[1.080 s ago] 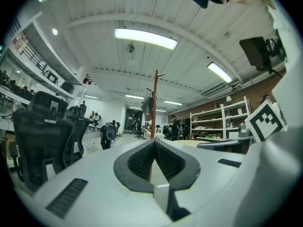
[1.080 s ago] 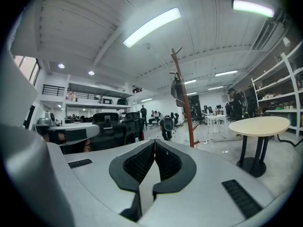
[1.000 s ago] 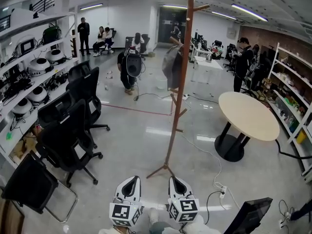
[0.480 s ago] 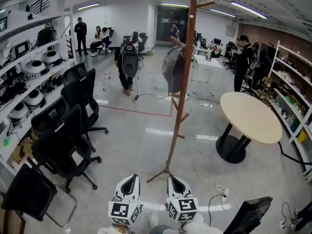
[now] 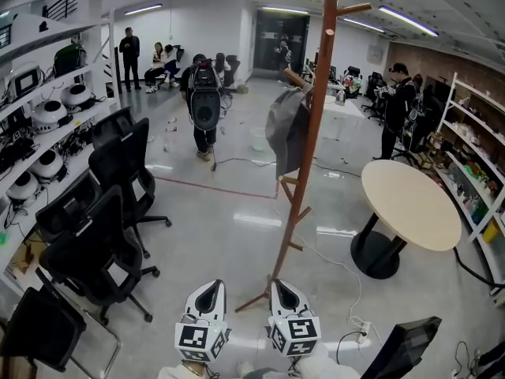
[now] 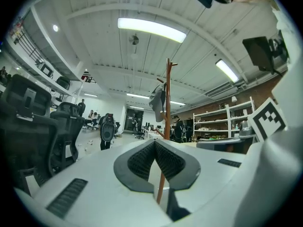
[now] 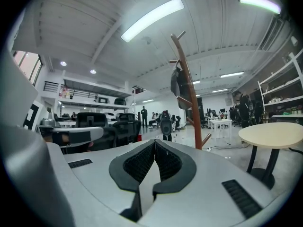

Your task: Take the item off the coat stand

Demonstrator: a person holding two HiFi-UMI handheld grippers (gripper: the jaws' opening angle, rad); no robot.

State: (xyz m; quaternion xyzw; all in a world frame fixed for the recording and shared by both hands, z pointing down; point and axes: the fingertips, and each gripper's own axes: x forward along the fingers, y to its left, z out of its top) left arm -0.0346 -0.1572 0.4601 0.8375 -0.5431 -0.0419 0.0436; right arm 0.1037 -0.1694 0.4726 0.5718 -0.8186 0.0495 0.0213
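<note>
at the bottom centre of the head view, the left gripper [image 5: 210,292] and the right gripper [image 5: 282,289] sit side by side. both point up the frame toward the foot of the coat stand [image 5: 308,164]. each gripper's own view shows its two dark ribbed jaws meeting at the tips with nothing between them, so both are closed and empty.

the coat stand is a tall brown wooden pole with angled pegs. it rises from just above the right gripper to the top of the frame, a little right of centre, and one of its splayed legs shows between the two grippers. the item [image 5: 286,133], a grey piece of soft cloth that may be a garment or a bag, hangs from a peg on the left side of the pole. it is in the upper half of the frame, well apart from both grippers.

in the left gripper view the item hangs high on the pole, above the closed jaw tips. in the right gripper view it sits above and to the right of the jaws.

right of the stand is a round table [image 5: 410,204] with a pale top on a black base. black office chairs [image 5: 118,180] line the left side beside shelves [image 5: 43,113]. a person [image 5: 205,105] wearing a dark backpack stands on the glossy floor [image 5: 229,227] at upper centre.
</note>
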